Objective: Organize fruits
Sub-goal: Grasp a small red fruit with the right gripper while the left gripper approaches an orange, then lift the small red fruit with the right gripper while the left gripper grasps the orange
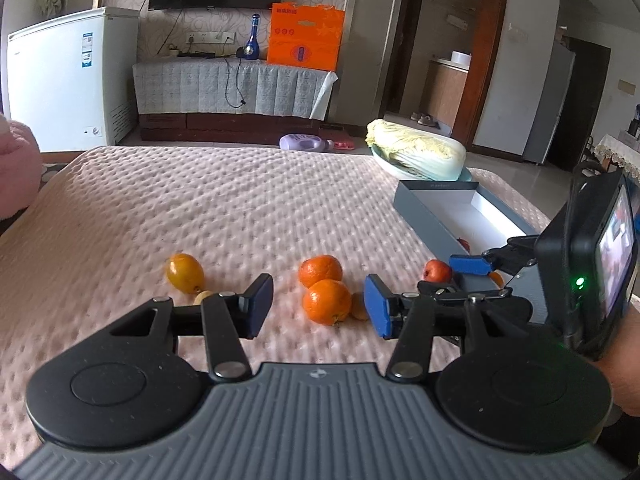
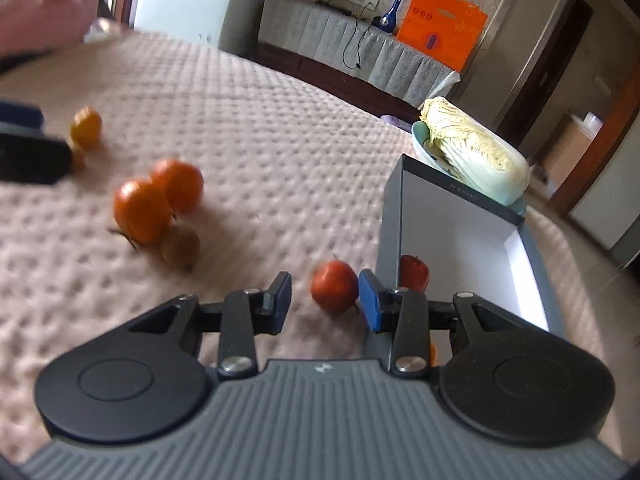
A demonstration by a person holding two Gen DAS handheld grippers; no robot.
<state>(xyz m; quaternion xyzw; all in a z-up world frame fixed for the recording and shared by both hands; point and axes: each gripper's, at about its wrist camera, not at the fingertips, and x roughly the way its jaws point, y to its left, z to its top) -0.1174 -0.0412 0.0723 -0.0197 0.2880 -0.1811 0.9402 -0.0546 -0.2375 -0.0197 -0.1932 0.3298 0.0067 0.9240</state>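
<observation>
My right tool (image 2: 324,306) is released, its pads flanking the small round red fruit (image 2: 334,286) at lower centre, beside the grey open box (image 2: 390,220). I judge the fruit light, smooth, prone to rolling; grip across its middle. My left tool (image 1: 318,306) is also released. The pink quilted bed cover (image 2: 280,140) is soft.

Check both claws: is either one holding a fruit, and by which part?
Nothing is held. The left claw is open in front of an orange; the right claw is open around a red fruit, not clamped.

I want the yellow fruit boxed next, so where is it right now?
The yellow fruit lies at the left end of the fruit row, left of the two oranges, beside a small brown fruit.
</observation>
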